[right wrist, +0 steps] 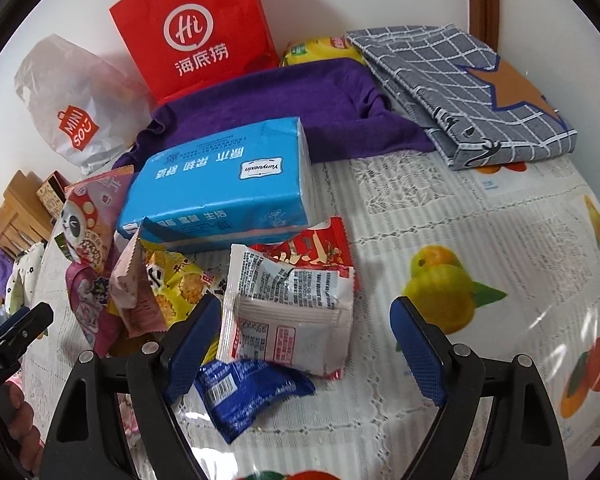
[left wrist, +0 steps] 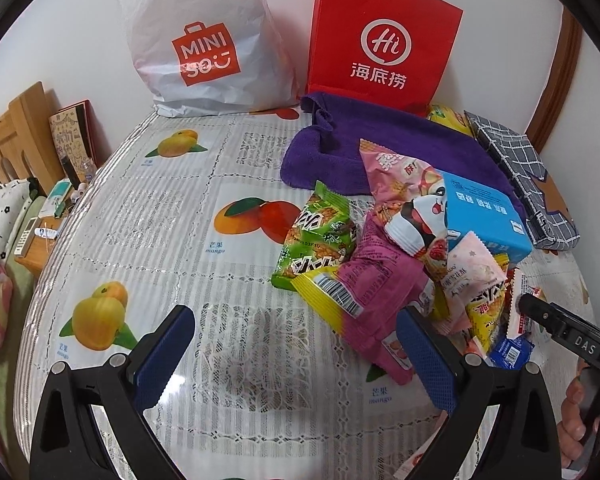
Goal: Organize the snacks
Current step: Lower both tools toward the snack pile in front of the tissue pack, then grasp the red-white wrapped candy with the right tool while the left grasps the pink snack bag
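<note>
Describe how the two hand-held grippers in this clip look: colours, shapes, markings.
Both match. The left hand-held gripper and the right hand-held gripper each have a glossy black frame with triangular cut-outs and silver round bolts, carrying two flat blue pads with a fine diamond-grid texture. In the left wrist view, the other gripper's black body shows white "DAS" lettering. No sleeves are visible.

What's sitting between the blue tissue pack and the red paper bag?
The purple towel lies between the blue tissue pack and the red paper bag, seen best in the right wrist view.
</note>
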`<state>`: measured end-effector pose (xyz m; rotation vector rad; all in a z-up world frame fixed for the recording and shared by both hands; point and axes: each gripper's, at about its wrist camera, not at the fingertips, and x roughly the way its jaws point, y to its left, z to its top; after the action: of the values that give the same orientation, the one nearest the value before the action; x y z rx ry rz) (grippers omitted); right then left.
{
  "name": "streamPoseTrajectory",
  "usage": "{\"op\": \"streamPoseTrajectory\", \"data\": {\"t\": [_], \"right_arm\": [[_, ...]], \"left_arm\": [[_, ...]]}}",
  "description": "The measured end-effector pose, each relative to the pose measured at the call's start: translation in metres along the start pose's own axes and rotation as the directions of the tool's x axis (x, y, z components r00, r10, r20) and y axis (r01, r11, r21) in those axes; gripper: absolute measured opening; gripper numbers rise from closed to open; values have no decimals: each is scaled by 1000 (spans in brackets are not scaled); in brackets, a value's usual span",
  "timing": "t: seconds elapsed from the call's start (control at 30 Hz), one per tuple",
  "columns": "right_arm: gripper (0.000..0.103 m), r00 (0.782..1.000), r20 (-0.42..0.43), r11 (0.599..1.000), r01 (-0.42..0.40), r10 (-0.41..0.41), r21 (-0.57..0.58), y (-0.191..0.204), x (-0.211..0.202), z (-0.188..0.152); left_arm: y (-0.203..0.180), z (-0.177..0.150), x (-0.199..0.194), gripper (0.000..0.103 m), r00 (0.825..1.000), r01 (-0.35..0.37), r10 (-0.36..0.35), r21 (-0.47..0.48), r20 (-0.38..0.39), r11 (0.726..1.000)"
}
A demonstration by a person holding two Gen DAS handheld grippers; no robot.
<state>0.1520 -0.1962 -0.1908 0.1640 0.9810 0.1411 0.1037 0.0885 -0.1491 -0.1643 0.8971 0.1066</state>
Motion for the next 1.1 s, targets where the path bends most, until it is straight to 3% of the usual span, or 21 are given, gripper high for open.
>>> {"op": "streamPoseTrajectory", "data": {"t": [0.37, 0.43, 0.5, 0.63, 1.1], "right_arm": [[86, 999, -47, 1000, 1, -1, -1, 9, 21, 3], [83, 999, -53, 1000, -4, 4, -3, 10, 24, 3], [73, 998, -57, 1000, -23, 23, -3, 9, 25, 3], [67, 998, -60, 1000, -20, 18, -25, 9, 23, 3], [67, 1000, 8, 999, 3, -3, -49, -9, -12, 7]], "left_arm": [[0, 3, 2, 101, 1000, 24, -24, 9, 3, 1000], [-1, 3, 3, 101, 1000, 29, -29, 14, 2, 999], [-2, 4, 4, 101, 999, 34, -34, 17, 1, 999], [-6, 5, 5, 101, 999, 46, -46, 31, 0, 998], [-39, 14, 19, 101, 998, 59, -58, 139, -7, 989]]}}
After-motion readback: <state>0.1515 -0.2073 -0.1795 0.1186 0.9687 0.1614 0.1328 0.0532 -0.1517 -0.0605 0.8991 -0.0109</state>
